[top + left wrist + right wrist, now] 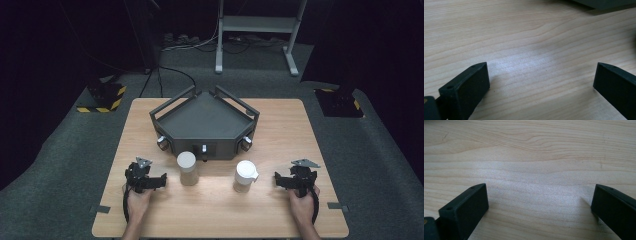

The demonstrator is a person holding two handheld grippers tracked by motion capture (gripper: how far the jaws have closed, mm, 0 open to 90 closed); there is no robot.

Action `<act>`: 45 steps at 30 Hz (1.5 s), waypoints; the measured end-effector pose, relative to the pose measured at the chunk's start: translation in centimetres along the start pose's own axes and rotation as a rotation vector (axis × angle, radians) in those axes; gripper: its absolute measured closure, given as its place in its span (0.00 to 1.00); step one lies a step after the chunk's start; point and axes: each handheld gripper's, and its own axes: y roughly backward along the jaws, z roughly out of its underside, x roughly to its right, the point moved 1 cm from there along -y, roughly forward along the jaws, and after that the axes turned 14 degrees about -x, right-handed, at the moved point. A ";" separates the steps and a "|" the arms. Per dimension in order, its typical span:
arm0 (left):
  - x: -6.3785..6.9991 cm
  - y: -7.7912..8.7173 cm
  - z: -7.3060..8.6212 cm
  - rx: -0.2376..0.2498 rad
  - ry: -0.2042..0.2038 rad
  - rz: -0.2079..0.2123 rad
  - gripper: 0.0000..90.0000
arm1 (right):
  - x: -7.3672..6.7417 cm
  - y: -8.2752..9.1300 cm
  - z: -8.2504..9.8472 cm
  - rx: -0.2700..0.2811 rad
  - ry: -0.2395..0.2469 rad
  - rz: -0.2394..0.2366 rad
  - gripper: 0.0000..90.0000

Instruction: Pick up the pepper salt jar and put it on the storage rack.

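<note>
Left claw: released, jaws wide apart with only bare wood between them; it rests at the lower left of the high view, held by a hand.
Right claw: released too, jaws spread and holding nothing; it is at the lower right of the high view.
Brown jar: upright on the counter, lower centre of the frame, just right of the left claw but not touching it.
White jar: upright, with a white lid, near the right claw on its left side, apart from it.
Grey tray: centre of the frame, behind both jars, with knobs on its front wall.
Jars: well apart from each other.
</note>
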 end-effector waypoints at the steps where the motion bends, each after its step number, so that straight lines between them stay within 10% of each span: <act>1: 0.0 0.1 0.0 -0.001 0.000 0.004 0.01 | 0.0 0.0 0.0 0.000 0.000 0.000 0.00; 27: 3.7 2.7 0.9 0.036 -0.221 0.087 0.03 | 0.0 0.0 0.0 0.001 0.001 0.000 0.00; 45: 5.3 2.3 -0.6 0.053 -0.260 0.143 0.04 | 0.0 0.0 0.0 0.001 0.000 0.000 0.01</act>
